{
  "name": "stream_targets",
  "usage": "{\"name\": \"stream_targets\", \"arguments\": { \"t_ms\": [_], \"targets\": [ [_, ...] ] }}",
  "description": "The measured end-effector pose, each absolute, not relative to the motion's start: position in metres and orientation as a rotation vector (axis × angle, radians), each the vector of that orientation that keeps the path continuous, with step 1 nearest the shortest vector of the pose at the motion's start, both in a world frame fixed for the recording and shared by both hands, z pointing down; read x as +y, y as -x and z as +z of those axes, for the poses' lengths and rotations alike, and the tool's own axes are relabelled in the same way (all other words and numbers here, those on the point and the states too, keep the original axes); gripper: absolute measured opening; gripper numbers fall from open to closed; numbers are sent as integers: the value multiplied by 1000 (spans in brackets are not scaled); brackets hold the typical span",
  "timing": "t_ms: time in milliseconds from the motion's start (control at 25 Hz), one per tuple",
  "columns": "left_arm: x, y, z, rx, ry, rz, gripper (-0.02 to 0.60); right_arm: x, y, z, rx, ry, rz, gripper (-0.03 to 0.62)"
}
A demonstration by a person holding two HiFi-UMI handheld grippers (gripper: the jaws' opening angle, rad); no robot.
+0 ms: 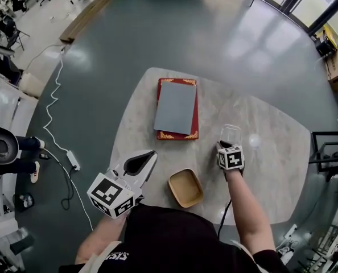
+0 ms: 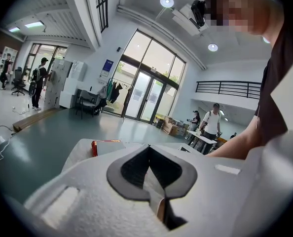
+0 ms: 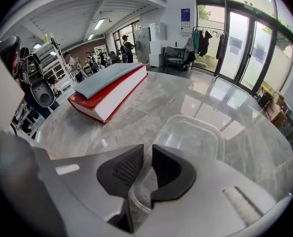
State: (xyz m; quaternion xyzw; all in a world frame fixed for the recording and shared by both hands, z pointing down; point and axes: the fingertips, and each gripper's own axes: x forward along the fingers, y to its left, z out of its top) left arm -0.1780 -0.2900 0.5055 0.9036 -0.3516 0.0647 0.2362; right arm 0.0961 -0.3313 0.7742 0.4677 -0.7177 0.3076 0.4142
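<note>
Where the right claw (image 1: pixel 227 144) grips: on the near rim of a clear container (image 1: pixel 231 132), pads clenched with the see-through wall pinched between them.
Right claw, own view: the two dark pads (image 3: pixel 129 169) stand almost together, and the clear plastic rim runs up through the thin gap between them (image 3: pixel 147 150).
Clear container: it stands on the table (image 1: pixel 277 158), right of middle, just far of the right claw; it is a rounded-corner tub (image 3: pixel 192 136) with its mouth upward.
Left claw (image 1: pixel 152 154): clenched, pad tips meeting, with nothing caught between them (image 2: pixel 149 147).
Left claw, place: over the near-left part of the table, left of the tan tray, well apart from the container.
Tan tray (image 1: pixel 185 187): a shallow tray with rounded corners, near the table's near edge, between the two claws.
Red book (image 1: pixel 194 115): lies flat on the far-left part of the table; in the right gripper view it is left of and beyond the container (image 3: pixel 104 102).
Grey pad (image 1: pixel 175 107): lies flat on top of the red book, covering most of its cover (image 3: pixel 109 77).
Floor (image 1: pixel 157 27): grey-green and glossy around the table, with a white cable (image 1: pixel 53 110) trailing at left.
</note>
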Motion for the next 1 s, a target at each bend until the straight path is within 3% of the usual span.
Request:
{"name": "stream_targets", "arguments": {
  "t_ms": [360, 680, 1000],
  "targets": [
    [-283, 167, 498, -957, -2483, 140, 3, -326, -92, 772, -1813, -1135, 725, 48],
    [-265, 167, 497, -1002, -2468, 144, 3, -319, -94, 774, -1826, -1097, 708, 94],
    [-248, 165, 485, -1047, -2465, 130, 3, -308, -87, 772, -1843, -1012, 720, 23]
  ]
}}
